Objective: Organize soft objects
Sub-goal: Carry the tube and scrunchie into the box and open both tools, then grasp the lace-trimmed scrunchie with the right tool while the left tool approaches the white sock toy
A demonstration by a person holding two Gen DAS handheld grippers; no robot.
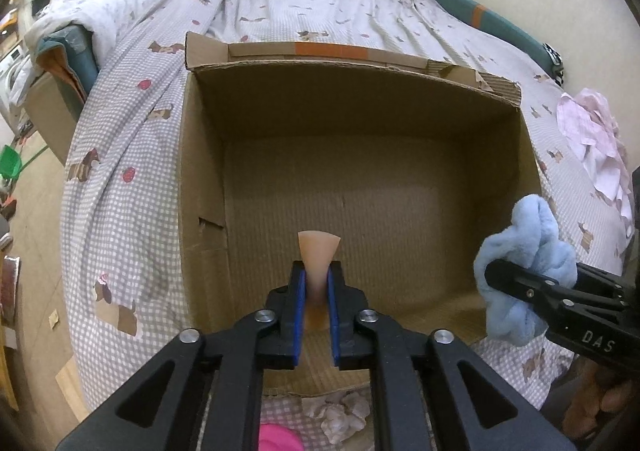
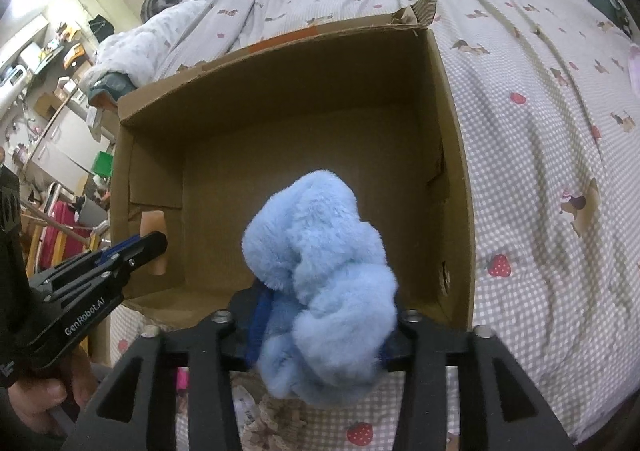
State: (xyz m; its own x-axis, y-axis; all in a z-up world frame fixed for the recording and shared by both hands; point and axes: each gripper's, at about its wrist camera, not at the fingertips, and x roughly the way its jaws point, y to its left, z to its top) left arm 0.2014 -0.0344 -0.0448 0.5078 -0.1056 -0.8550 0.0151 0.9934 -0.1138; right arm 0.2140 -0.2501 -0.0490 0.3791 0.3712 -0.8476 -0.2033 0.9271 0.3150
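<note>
Above the empty cardboard box (image 1: 360, 171), the left hand-held gripper (image 1: 318, 291) pinches a peach piece (image 1: 319, 251); the right hand-held gripper (image 2: 320, 331) clamps blue plush (image 2: 320, 271). Nothing is packed yet.

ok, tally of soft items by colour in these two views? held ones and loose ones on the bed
Blue: 1, fluffy blue cloth in the right gripper
Peach: 1, peach piece in the left gripper
Pink: 2, pale pink cloth, bright pink item
White: 1, crumpled white cloth
Total: 5
</note>
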